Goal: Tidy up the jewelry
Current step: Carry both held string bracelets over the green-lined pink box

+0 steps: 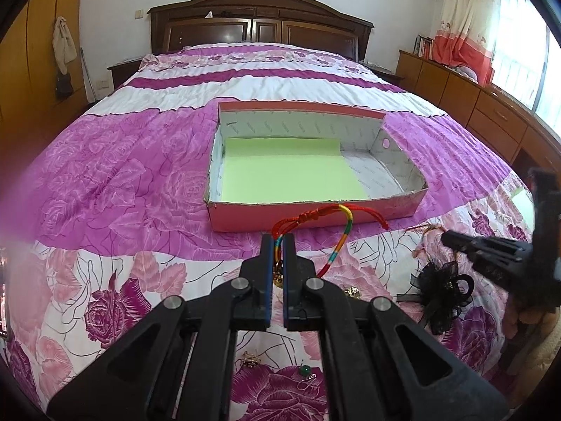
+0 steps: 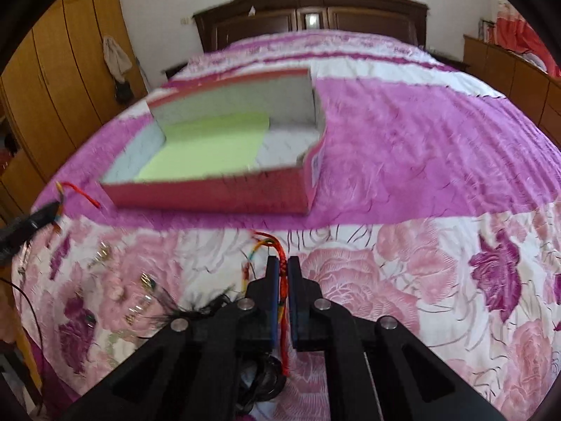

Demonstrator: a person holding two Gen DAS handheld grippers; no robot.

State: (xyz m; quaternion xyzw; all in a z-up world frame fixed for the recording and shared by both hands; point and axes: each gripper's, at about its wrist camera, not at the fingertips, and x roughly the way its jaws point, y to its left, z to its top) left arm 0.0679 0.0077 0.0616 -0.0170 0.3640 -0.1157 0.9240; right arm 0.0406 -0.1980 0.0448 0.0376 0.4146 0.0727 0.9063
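**Both grippers clamped on cord bracelets, box waiting ahead**

Floral bedspread (image 1: 115, 175) in pink, magenta and white fills both my views, with a dark wooden headboard (image 1: 259, 24) at the top of each frame, wardrobes in the upper left and a low cabinet (image 1: 466, 105) running along the right under a bright window.

On the bedspread, in the middle of the left wrist view, I see the pink cardboard box (image 1: 312, 215), open-topped, with a pale green sheet (image 1: 291, 172) lying flat on its floor. In the right wrist view the same box (image 2: 217, 200) sits in the upper left and is somewhat blurred.

My left gripper (image 1: 279, 242) is closed, its jaws pinching a rainbow cord bracelet (image 1: 342, 235); the loop arches up in front of the box's near wall, and a small gold charm hangs between the jaws lower down. My right gripper (image 2: 283, 263) is likewise closed, gripping a red braided cord bracelet (image 2: 282, 280) that runs down between its fingers, with multicoloured ends poking out above the tips.

Loose pieces lie on the bedspread near the bottom of the left view: a black feathery hair ornament (image 1: 441, 291) at lower right, a small gold piece (image 1: 352, 293) just left of it, and a green bead earring (image 1: 304, 371) near the bottom centre. The right gripper shows at the right edge of that view, above the black ornament.
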